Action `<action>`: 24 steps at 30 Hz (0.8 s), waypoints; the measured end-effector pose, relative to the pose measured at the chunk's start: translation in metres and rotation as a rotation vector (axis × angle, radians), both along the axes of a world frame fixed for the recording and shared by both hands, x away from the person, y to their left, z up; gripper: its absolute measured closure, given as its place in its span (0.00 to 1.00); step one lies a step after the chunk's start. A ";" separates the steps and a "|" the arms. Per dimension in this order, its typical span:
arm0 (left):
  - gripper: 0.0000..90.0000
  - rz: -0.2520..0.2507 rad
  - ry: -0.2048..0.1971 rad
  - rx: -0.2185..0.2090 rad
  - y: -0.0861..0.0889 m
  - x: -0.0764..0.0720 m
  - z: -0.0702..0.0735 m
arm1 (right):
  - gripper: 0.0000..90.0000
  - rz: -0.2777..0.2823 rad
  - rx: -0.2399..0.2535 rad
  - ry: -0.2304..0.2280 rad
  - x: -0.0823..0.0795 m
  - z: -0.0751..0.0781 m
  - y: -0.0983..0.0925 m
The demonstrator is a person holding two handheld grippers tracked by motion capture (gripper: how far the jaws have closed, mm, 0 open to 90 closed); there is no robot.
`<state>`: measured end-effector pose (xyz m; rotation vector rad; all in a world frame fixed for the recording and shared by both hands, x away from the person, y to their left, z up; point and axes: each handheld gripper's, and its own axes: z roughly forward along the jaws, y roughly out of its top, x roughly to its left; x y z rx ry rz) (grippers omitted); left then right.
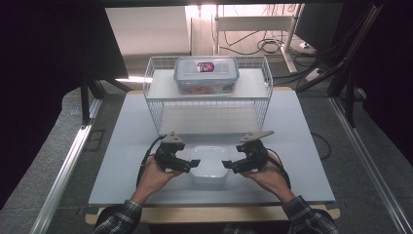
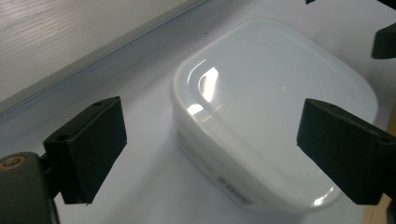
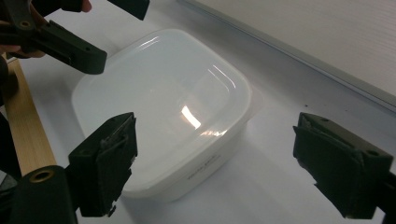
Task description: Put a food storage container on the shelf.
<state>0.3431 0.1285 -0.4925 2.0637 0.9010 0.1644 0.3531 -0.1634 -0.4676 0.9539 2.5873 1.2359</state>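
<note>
Far back on the white worktop [image 1: 122,161]: a white wire shelf [image 1: 208,95]. On top of it, a clear box with a blue-edged lid [image 1: 206,74], something orange inside. Cables [image 1: 265,45] on the floor behind.

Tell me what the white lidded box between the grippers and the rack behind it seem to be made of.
White box: likely plastic, glossy and slightly translucent, with sharp light glints on its lid. Rack: thin white wire, probably coated metal, judging by its open grid.
</note>
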 end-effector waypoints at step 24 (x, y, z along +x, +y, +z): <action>0.67 0.032 0.212 -0.189 0.018 -0.019 -0.006 | 0.69 -0.095 0.113 0.285 -0.005 -0.009 -0.006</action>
